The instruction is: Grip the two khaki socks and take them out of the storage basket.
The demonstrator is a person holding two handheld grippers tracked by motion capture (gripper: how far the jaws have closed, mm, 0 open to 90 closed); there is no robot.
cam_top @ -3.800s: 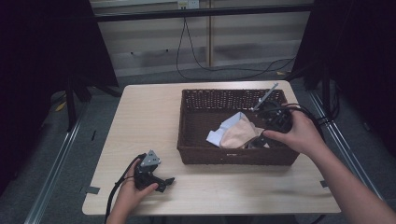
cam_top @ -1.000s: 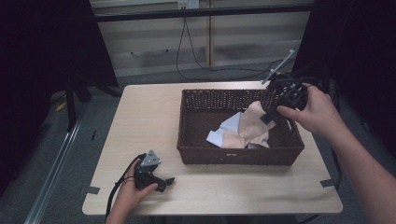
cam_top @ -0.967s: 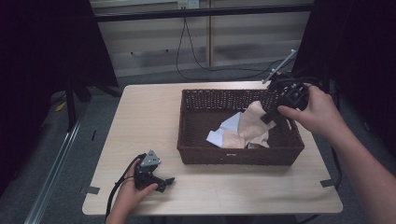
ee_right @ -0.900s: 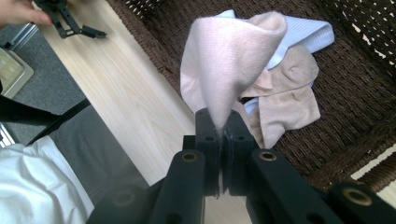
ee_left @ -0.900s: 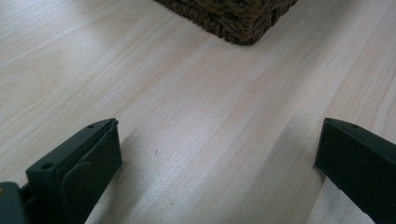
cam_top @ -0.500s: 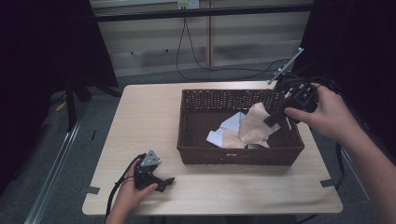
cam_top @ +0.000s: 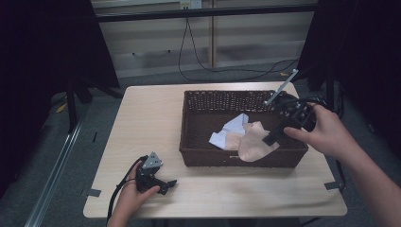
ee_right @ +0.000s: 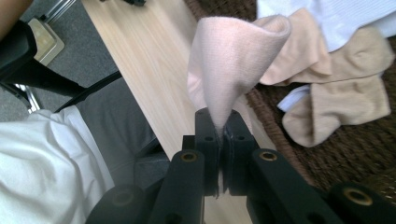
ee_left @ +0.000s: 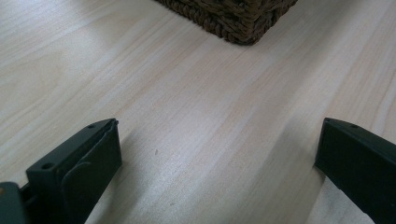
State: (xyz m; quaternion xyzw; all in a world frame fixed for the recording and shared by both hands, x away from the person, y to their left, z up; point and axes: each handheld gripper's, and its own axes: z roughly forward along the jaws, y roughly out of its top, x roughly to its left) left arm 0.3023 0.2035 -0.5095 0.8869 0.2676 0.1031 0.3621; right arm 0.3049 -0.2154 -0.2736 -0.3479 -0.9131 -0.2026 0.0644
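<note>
On a pale wooden table (cam_top: pixel 142 118), the left gripper (cam_top: pixel 153 177) rests near the front edge, its jaws wide apart and empty. To its right stands a dark wicker basket (cam_top: pixel 198 127) of socks. At the basket's right front corner, the right gripper (cam_top: pixel 269 140) pinches a peach sock (ee_right: pixel 229 56) tight by one edge, draped over the rim; it looks soft, light and limp, best gripped at a bunched fold.
</note>
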